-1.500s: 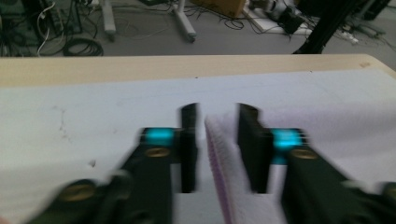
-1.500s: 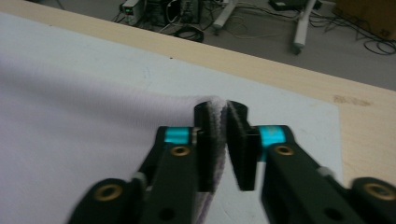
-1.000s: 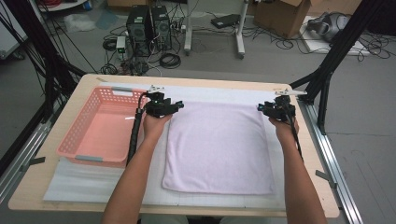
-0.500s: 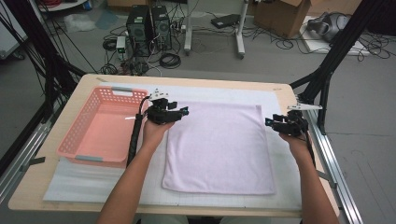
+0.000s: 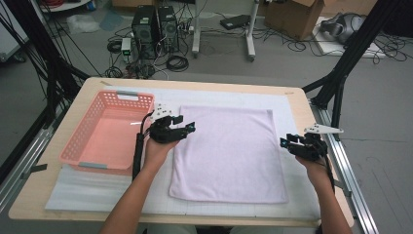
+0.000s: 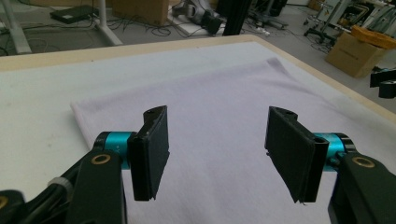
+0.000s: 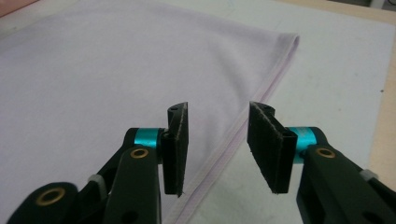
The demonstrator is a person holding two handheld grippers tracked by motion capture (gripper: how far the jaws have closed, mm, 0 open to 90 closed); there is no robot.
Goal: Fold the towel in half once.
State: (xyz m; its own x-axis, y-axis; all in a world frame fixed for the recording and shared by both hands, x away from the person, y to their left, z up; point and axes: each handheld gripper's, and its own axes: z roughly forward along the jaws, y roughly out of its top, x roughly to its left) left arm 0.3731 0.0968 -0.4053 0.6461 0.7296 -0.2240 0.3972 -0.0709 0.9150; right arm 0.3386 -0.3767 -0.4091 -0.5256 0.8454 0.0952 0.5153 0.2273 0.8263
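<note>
Towel (image 5: 229, 153) flat, right claw (image 5: 287, 144) now at its right edge, just narrowing, empty, left claw (image 5: 187, 127) wide

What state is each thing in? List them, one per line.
Lilac square cloth towel: spread flat, unfolded.
Pink plastic mesh basket: upright, empty.
Left gripper: fingers open, over towel's left edge.
Right gripper: fingers open, nothing between, straddling towel's right hem.

Left gripper (image 5: 187, 127) fingers (image 6: 150, 154) spread wide; right gripper (image 5: 287, 144) fingers (image 7: 271, 147) apart, just closing, nothing between.
</note>
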